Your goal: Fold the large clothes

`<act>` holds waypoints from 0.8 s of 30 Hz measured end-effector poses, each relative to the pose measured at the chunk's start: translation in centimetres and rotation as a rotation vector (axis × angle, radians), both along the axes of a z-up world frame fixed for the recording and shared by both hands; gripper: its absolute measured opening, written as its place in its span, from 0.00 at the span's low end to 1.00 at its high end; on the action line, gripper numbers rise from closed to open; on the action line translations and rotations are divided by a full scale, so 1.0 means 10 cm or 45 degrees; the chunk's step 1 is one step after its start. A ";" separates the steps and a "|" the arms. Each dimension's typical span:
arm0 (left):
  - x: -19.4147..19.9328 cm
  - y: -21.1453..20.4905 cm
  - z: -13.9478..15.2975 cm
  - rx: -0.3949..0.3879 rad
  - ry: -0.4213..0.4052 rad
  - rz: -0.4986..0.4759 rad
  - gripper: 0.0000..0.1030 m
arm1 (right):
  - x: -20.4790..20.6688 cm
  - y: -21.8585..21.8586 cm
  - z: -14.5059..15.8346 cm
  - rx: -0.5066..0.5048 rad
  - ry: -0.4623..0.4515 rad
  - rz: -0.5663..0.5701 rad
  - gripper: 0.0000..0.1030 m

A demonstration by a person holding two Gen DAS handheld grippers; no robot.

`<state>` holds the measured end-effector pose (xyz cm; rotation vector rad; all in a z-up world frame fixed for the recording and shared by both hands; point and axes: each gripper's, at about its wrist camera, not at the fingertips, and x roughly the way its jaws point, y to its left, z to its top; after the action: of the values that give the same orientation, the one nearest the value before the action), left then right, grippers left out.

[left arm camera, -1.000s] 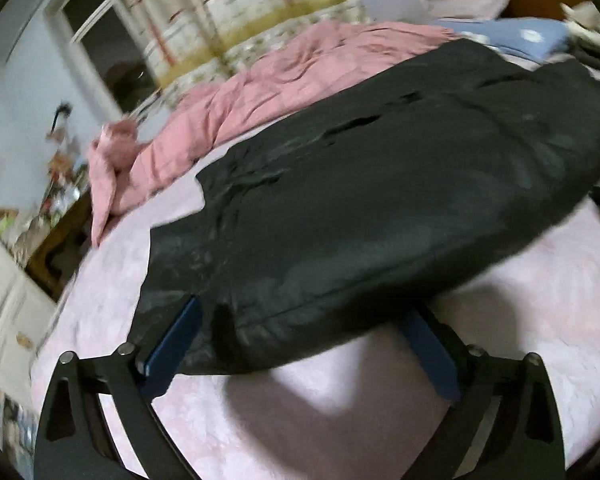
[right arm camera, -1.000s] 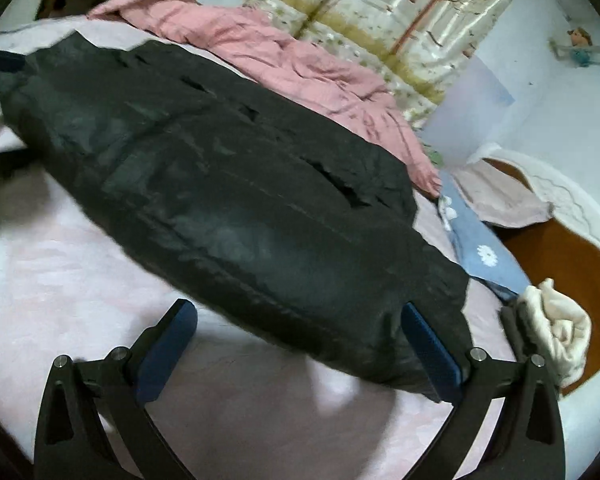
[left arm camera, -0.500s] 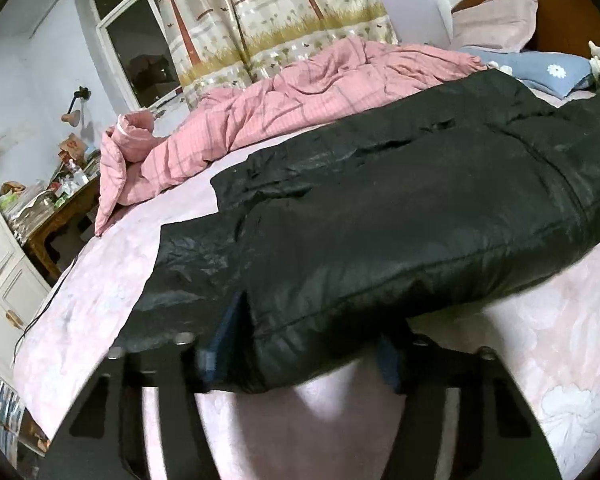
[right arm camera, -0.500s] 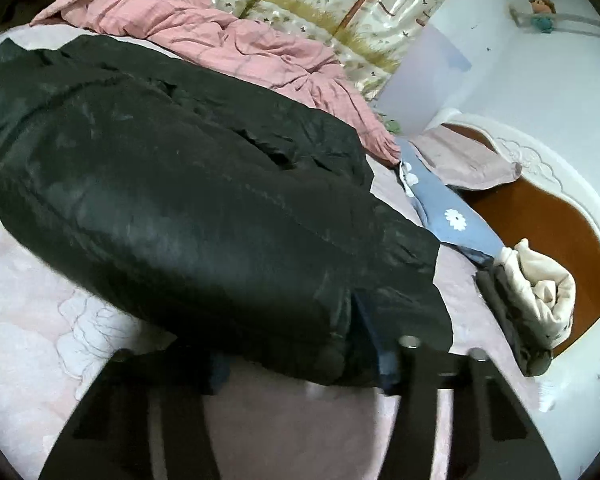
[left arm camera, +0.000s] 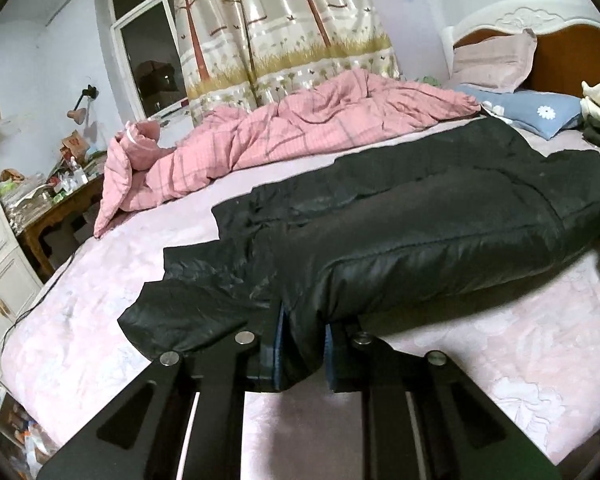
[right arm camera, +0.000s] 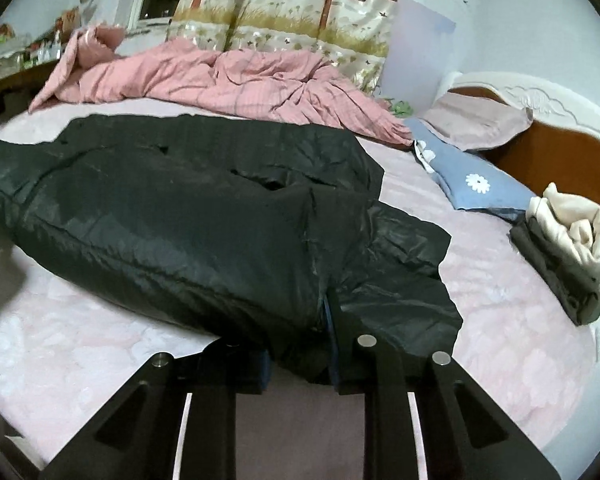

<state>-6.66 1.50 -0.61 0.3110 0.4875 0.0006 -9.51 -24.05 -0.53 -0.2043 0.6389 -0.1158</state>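
Hand-held gripper (left arm camera: 302, 354) jaws closing, black jacket (left arm camera: 420, 232) hem between.

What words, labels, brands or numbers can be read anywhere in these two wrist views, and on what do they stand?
No text can be read.
Red print on the brown cardboard box: too blurred to read.
Dark print on the cream folded garment: too small, and right at the picture's edge.
On the black padded jacket: no label shows.
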 end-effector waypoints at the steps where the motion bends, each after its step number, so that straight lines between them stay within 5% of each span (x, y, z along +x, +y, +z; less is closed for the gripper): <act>1: -0.02 -0.01 0.01 0.010 -0.011 0.005 0.15 | -0.03 0.01 0.00 -0.007 -0.005 0.008 0.22; 14: -0.59 0.10 0.33 -0.167 -0.064 0.006 0.15 | -0.77 -0.07 0.23 0.113 -0.134 0.035 0.20; 18: -0.76 0.05 0.57 -0.131 -0.144 -0.014 0.15 | -0.95 -0.08 0.47 0.124 -0.219 0.017 0.20; 24: -0.26 0.03 0.91 -0.111 -0.074 -0.021 0.15 | -0.47 -0.09 1.00 0.079 -0.283 0.050 0.20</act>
<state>-9.28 1.78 8.46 0.2288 0.4258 -0.0276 -14.25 -24.91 9.49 -0.1413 0.4164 -0.0790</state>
